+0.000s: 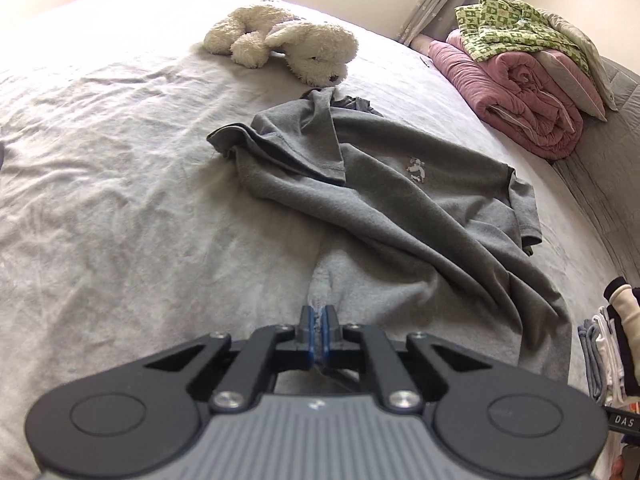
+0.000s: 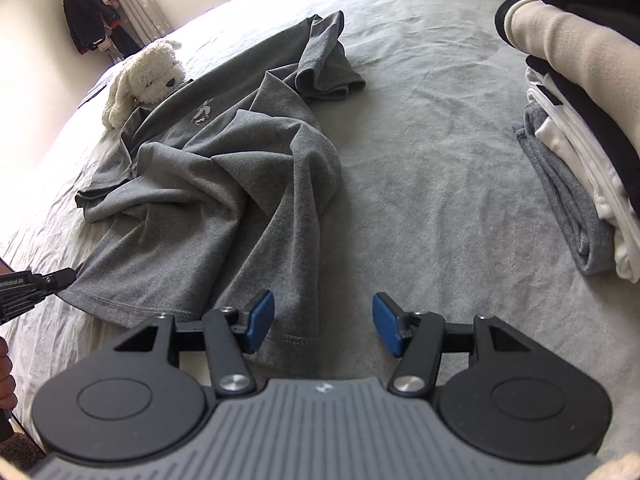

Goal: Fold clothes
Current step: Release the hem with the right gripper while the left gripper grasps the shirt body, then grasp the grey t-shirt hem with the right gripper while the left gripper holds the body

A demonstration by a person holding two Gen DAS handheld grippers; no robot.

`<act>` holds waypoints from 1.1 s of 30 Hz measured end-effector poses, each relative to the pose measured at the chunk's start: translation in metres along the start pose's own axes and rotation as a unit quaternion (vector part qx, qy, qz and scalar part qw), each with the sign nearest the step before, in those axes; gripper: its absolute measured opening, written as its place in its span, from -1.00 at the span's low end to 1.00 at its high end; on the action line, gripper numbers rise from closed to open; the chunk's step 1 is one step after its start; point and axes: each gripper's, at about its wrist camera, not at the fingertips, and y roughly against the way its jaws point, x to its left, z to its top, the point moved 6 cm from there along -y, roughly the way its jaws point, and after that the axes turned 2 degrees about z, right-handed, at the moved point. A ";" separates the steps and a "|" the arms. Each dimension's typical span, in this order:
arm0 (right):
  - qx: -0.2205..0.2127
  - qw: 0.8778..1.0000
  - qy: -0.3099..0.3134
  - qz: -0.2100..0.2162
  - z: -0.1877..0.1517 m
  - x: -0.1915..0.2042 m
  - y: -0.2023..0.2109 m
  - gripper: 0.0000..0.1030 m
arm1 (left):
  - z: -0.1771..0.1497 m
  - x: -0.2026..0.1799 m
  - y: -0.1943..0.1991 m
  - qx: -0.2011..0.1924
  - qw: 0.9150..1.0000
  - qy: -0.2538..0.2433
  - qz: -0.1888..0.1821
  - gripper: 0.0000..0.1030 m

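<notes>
Two grippers work the shirt (image 2: 224,176) hem: left gripper (image 1: 319,330) clenched on its corner, right gripper (image 2: 324,326) released, nearer corner just left of its pads.

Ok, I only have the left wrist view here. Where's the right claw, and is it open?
Observer: It's open with nothing gripped. The right claw sits over the near hem of the grey shirt.
Operator: Does my left claw actually have the shirt?
Observer: Seemingly yes. The right wrist view shows the left claw with its tip at the hem's other corner.
Operator: What's to the right of the shirt?
Observer: Bare bed sheet, then a folded stack.
</notes>
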 end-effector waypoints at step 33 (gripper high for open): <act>-0.139 0.988 0.059 -0.043 -0.061 0.020 0.001 -0.18 | -0.039 0.064 -0.003 0.038 0.984 0.138 -0.103 -0.46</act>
